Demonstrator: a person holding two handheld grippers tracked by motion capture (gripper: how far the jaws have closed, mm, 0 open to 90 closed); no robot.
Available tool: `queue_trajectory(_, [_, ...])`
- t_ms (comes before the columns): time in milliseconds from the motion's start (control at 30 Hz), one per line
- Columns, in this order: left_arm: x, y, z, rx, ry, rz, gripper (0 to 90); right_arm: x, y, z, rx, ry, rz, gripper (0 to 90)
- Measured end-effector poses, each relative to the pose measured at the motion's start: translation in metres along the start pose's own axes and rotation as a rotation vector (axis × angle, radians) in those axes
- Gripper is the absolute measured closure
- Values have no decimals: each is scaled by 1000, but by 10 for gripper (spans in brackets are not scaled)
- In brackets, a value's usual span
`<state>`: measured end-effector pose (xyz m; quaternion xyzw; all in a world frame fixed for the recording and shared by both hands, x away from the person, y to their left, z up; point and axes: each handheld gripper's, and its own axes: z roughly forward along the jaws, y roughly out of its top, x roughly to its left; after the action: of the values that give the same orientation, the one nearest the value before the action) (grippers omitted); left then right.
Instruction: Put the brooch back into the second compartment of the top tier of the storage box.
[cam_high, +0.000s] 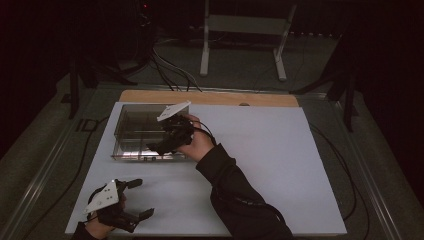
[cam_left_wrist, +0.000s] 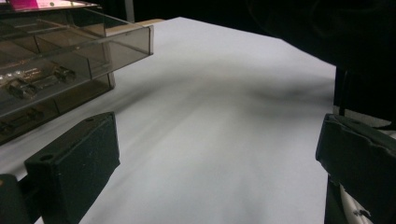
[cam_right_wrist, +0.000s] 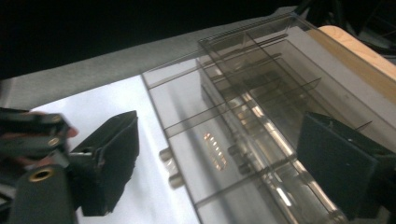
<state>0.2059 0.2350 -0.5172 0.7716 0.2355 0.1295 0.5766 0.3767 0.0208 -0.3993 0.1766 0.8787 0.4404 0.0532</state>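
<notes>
Clear plastic compartment box (cam_high: 137, 135) under right gripper (cam_high: 162, 145), jaws spread; left gripper (cam_high: 140, 199) near, also spread.

clear smoky plastic compartment box (cam_high: 137, 131), lidless, divided inside, flat on table's far-left

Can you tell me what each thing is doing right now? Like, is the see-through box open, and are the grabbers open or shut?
Clear box: sits flat on the white table, lid open, dividers inside.
Left gripper: open, holding nothing, near the table's front edge.
Right gripper: open, holding nothing, over the box's front edge.
Fingers: spread wide apart, the box between them in the right gripper view.
White table: bare on the right side.
</notes>
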Motion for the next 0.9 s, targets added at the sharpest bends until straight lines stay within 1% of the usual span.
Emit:
queue_trajectory(100, [0,0,0,-7,1,-3,6,-2,-5,-7,8,-3,-1,83])
queue_trajectory(167, [0,0,0,-3,2,1,6,-4,-8,-12,-2,7,-1,24])
queue_trajectory(200, [0,1,0,-2,1,2,6,-4,-9,-15,2,7,-6,18])
queue_trajectory(300, [1,1,0,-6,4,-2,6,-5,-10,-26,-7,-19,-14,0])
queue_trajectory(367, [1,0,0,2,5,-1,6,-7,-12,-33,-14,-29,-11,0])
queue_trajectory(433, [1,1,1,0,5,2,6,-9,-13,-42,-22,-50,-10,0])
queue_trajectory(500, [0,1,1,-2,6,1,6,-12,-17,-50,-30,-58,-4,0])
queue_trajectory(567, [0,0,1,3,4,1,6,-15,-21,-58,-32,-77,-2,0])
queue_trajectory(633, [1,1,0,-1,6,-2,6,-18,-26,-66,-33,-92,0,0])
queue_trajectory(667, [1,1,0,-7,6,-7,6,-20,-29,-69,-33,-91,3,0])
queue_trajectory(800, [0,0,0,-2,7,-5,6,-24,-42,-80,-24,-110,20,0])
queue_trajectory(900, [0,0,-1,0,7,1,6,-27,-53,-86,-35,-124,36,0])
